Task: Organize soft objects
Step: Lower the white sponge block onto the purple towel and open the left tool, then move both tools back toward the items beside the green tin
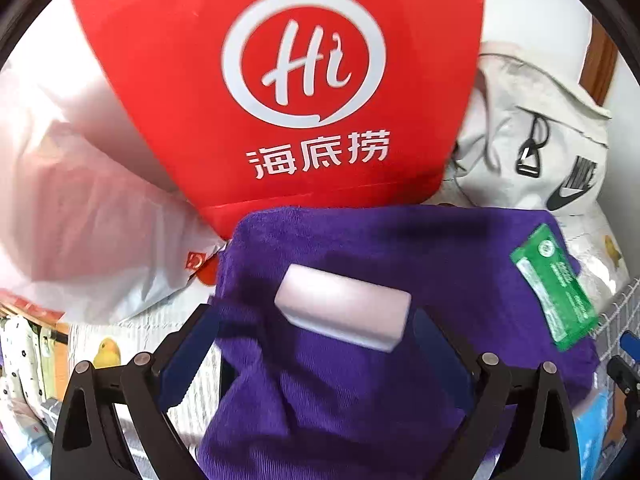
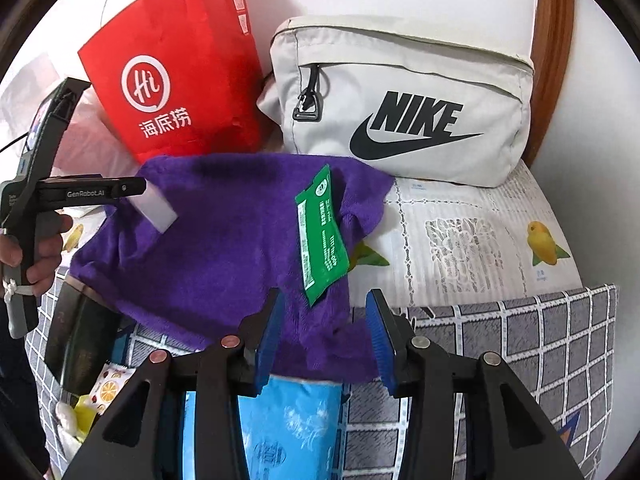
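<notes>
Purple towel [image 2: 224,256] spread across middle of scene, taken as landmark. White foam block [image 1: 344,306] lying on towel's left part, tilted. Left gripper [image 1: 316,336] straddling block with jaws spread wide, pads clear of both ends; block released, not gripped. Seen from right wrist view, same left gripper [image 2: 138,188] reaching in over towel's left edge, held by a hand [image 2: 36,254], block [image 2: 158,208] just under its tip. Green sachet [image 2: 322,236] resting on towel's right side, lengthwise, near right edge. Right gripper [image 2: 324,336] poised at towel's near hem, jaws part-way apart, blue pads on either side of a fold; contact with cloth cannot be told. Blue packet [image 2: 292,420] directly below towel's near edge, between gripper arms. Red paper bag [image 2: 176,80] standing behind towel, far left. Pale Nike pouch [image 2: 400,108] behind towel, far right. Grid-patterned cloth [image 2: 520,356] right of towel's near corner. Fruit-print sachet [image 2: 110,386] below towel's left corner.
</notes>
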Demonstrator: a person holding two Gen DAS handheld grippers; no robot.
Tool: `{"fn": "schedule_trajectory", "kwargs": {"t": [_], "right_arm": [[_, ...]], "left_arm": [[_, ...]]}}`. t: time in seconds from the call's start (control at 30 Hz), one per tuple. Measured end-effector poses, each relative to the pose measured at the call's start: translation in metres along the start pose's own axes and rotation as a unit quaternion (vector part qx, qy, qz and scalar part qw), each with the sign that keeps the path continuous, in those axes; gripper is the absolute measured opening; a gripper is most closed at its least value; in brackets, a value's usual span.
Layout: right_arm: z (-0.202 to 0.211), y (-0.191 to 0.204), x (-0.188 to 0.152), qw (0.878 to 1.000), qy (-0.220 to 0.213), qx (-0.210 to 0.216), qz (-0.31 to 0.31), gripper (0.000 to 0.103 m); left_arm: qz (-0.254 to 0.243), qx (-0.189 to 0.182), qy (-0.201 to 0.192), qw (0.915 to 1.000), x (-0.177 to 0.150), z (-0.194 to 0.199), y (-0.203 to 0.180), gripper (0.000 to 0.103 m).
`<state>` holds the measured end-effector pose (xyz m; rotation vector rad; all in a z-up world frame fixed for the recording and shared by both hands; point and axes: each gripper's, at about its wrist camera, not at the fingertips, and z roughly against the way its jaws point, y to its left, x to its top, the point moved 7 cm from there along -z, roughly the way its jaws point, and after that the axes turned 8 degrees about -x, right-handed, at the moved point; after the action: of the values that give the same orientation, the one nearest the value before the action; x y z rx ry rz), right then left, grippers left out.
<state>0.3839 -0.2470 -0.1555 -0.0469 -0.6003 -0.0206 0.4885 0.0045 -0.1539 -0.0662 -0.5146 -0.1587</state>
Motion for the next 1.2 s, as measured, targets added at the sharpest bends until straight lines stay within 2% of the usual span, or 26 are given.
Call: {"fn": "schedule_trajectory", "kwargs": {"t": [0.17,0.27,0.37,0.47,0.57,0.87,1.03,1.13,1.2], "right_arm": [[0.020,0.006,-0.009,1.000,-0.011,0.004,0.001,0.042],[0.032,0.010,-0.017,1.000,-0.015,0.010,-0.001,0.042],[0.046,0.016,-0.027,1.000,-0.021,0.013,0.004,0.042],[0.058,0.022,-0.037,0.999,-0.026,0.018,0.009,0.043],[0.072,0.030,-0.049,0.999,-0.030,0.024,0.014,0.043],[0.117,0.060,-0.102,0.996,-0.041,0.051,0.056,0.048],[0.131,0.072,-0.143,0.993,-0.026,0.089,0.077,0.048],[0.130,0.079,-0.167,0.991,-0.016,0.098,0.092,0.048],[0.127,0.082,-0.182,0.989,-0.006,0.112,0.096,0.048]], "left_arm": [[0.009,-0.018,-0.014,0.9997,-0.020,0.034,0.002,0.099],[0.011,-0.016,0.000,0.9998,-0.042,0.051,0.001,0.098],[0.020,-0.023,-0.003,0.9995,-0.059,0.067,0.004,0.098],[0.039,-0.028,0.000,0.9989,-0.082,0.085,0.012,0.098],[0.076,-0.053,0.011,0.9956,-0.106,0.094,0.020,0.098],[0.091,-0.105,-0.035,0.9897,-0.176,0.130,0.010,0.098],[0.108,-0.126,-0.037,0.9855,-0.212,0.132,0.000,0.098],[0.111,-0.119,-0.028,0.9863,-0.229,0.129,-0.002,0.098],[0.108,-0.099,-0.025,0.9890,-0.241,0.128,-0.001,0.098]]}}
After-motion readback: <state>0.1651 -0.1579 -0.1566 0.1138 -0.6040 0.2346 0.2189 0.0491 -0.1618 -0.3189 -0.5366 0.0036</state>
